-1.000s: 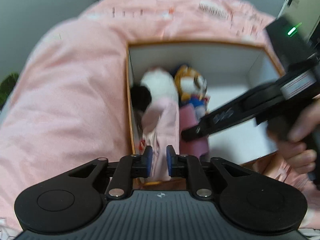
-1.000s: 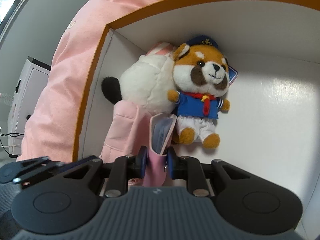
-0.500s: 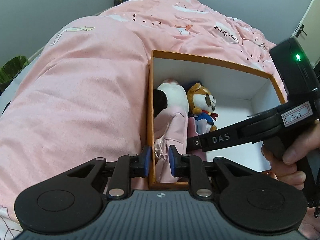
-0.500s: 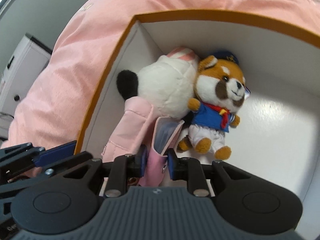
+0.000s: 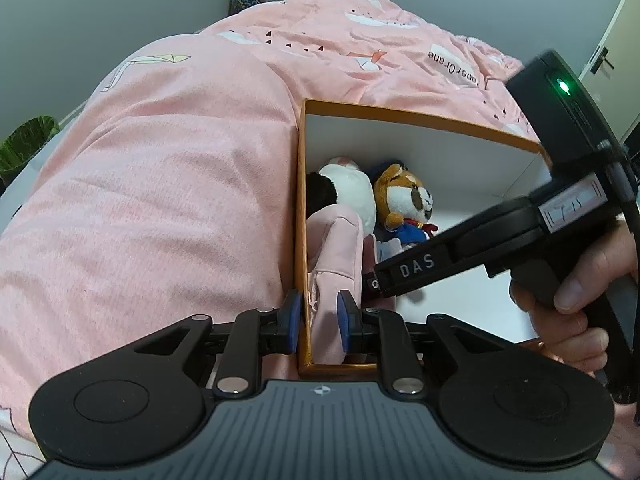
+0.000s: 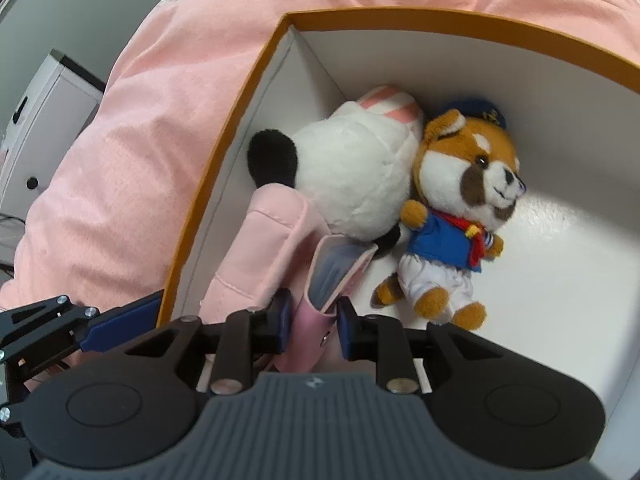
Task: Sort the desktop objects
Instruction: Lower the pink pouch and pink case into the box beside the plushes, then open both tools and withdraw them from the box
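The open orange-rimmed box [image 6: 440, 26] lies on a pink blanket [image 5: 160, 180]. At its left wall lie a pink pouch [image 6: 260, 256], a white plush [image 6: 352, 176] and a sailor plush [image 6: 460, 200]. In the lower middle, the right gripper [image 6: 314, 318] has just been opening; a small pink case [image 6: 332, 268] stands loosely between its narrow jaws. The left gripper [image 5: 318, 314] is nearly closed over the box wall and the pouch edge; whether it pinches them, I cannot tell.

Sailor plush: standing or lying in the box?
Lying. The sailor plush lies face up on the white floor of the box, head near the far wall, beside the white plush.
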A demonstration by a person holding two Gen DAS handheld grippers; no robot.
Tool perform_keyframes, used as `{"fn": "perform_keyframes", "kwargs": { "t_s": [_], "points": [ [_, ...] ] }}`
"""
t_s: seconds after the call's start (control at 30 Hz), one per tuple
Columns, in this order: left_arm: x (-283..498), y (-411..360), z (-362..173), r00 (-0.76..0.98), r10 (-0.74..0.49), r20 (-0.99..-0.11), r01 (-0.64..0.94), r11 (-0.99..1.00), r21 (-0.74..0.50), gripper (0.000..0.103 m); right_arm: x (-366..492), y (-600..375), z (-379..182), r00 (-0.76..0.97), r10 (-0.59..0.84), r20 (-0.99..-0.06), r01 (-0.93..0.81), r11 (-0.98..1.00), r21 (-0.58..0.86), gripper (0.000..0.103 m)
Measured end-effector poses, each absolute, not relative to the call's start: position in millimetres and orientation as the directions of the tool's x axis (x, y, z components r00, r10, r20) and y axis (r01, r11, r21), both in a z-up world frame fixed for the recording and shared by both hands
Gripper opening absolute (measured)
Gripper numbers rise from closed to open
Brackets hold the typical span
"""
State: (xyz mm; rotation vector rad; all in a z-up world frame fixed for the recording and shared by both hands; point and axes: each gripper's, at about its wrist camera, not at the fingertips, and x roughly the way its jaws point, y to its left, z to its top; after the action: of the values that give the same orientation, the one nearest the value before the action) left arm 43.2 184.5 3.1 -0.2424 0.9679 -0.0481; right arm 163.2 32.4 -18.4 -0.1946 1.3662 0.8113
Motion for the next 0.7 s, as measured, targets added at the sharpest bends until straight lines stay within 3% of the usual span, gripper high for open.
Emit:
{"fn": "perform_keyframes", "kwargs": {
  "t_s": [0.37,0.5,0.7],
  "points": [
    [37,190,6,0.594,-0.164,-0.787,-0.087,0.960,-0.265,0.022,154,-1,8,0.070,0.448,-0.891,-0.652,0.697,0.299,0.031],
    [36,192,10,0.607,-0.167,-0.777,-0.091,0.956,-0.278,0.022,152,5,9,0.089,0.451,-0.888,-0.662,0.693,0.285,0.025],
    [34,190,13,0.617,-0.156,-0.771,-0.094,0.959,-0.269,0.022,124,41,7,0.101,0.468,-0.878,-0.663,0.689,0.291,0.024]
  ]
}}
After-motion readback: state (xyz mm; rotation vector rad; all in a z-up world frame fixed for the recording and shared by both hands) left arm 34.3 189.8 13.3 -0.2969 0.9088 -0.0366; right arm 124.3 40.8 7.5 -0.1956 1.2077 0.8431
